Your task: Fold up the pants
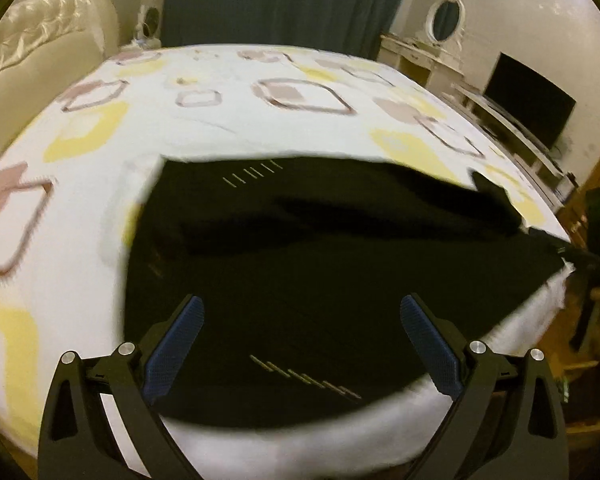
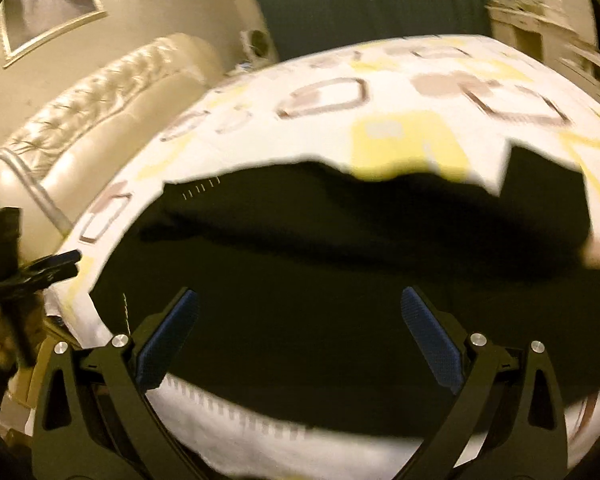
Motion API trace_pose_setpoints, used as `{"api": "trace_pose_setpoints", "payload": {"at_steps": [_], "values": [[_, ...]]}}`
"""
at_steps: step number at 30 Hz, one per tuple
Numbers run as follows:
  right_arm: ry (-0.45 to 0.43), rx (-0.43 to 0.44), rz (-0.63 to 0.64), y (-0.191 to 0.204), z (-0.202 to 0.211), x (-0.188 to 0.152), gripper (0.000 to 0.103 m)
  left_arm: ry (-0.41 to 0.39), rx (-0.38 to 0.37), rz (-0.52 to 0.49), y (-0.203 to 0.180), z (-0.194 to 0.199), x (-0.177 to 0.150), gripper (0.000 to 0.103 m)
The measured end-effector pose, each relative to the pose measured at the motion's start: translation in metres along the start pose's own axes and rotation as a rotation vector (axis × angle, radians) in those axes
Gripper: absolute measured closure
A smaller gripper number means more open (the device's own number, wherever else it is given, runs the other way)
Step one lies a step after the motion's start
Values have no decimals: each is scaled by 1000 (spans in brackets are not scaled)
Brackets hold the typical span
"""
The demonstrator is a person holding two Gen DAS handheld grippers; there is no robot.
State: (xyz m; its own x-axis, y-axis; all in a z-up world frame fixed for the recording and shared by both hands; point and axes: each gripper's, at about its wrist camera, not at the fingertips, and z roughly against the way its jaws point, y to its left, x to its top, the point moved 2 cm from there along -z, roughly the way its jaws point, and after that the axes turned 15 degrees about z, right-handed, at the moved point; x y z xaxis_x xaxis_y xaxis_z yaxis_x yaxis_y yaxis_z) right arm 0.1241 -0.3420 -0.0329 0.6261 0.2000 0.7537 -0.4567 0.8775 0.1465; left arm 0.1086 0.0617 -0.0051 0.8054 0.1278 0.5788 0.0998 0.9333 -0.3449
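- The left hand-held gripper [image 1: 302, 320] has its jaws spread wide and holds nothing; its blue pads [image 1: 176, 350] hover over the near edge of the black pants [image 1: 320, 248]
- The right hand-held gripper [image 2: 300, 312] is likewise spread wide and empty, poised over the same dark cloth near the bed's front edge
- In the right wrist view the left hand-held gripper shows at about 9 o'clock, off the side of the bed; in the left wrist view a dark shape at about 3 o'clock is probably the right one, too blurred to be sure
- The pants lie spread on the bed [image 1: 80, 200], across its near part, on a white sheet with yellow and brown squares; a flap sticks up at about 2 o'clock in both views
- A row of pale stitches [image 1: 306, 376] marks the near edge, another [image 1: 252, 174] sits toward 12 o'clock
- Judgement: the fold looks barely begun or between folds, both grippers free to take a new hold
- To do it well, I would pinch the near edge at two well-separated points, catch every layer, lift evenly and carry it toward 12 o'clock so the edges line up
- Risk: dark cloth hides creases, and motion blur hints at haste
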Motion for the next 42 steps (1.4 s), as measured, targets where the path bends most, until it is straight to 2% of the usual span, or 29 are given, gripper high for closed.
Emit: {"api": "trace_pose_setpoints", "payload": {"at_steps": [3,7,11,15,16,17,18,19,21,22,23,24,26,29,33,36,37,42], "values": [[33,-21,50,-29,-34,41,2,7,10,71,50,-28,52,5],[174,-11,81,-60,-107,83,2,59,13,156,100,-80,101,5],[289,79,72,-67,-165,99,2,116,8,157,117,-123,129,5],[387,123,149,-56,-206,103,3,165,7,146,123,-158,142,6],[410,141,154,-58,-213,102,7,176,7,134,121,-163,142,10],[437,159,157,-57,-219,100,18,190,15,121,121,-168,142,36],[456,173,159,-56,-223,99,25,218,26,109,121,-177,142,54],[484,185,163,-55,-230,97,35,251,65,117,125,-188,144,64],[517,176,200,-50,-236,94,43,269,63,131,128,-194,144,64],[526,176,223,-48,-236,93,59,264,55,120,127,-193,144,65],[535,180,223,-50,-237,93,86,265,50,115,126,-192,144,68],[540,177,209,-52,-238,94,92,267,49,114,126,-191,143,69],[518,131,213,-55,-234,103,96,266,27,114,125,-186,144,84],[419,80,228,-53,-217,122,96,212,-11,128,124,-168,152,86],[299,-16,365,-24,-177,130,97,145,-60,140,121,-132,154,88],[219,-56,428,-5,-141,122,97,93,-107,156,119,-98,149,93],[195,-57,433,1,-133,118,97,80,-119,165,120,-89,147,98],[122,-76,501,41,-85,81,97,28,-197,172,112,-38,120,98]]}}
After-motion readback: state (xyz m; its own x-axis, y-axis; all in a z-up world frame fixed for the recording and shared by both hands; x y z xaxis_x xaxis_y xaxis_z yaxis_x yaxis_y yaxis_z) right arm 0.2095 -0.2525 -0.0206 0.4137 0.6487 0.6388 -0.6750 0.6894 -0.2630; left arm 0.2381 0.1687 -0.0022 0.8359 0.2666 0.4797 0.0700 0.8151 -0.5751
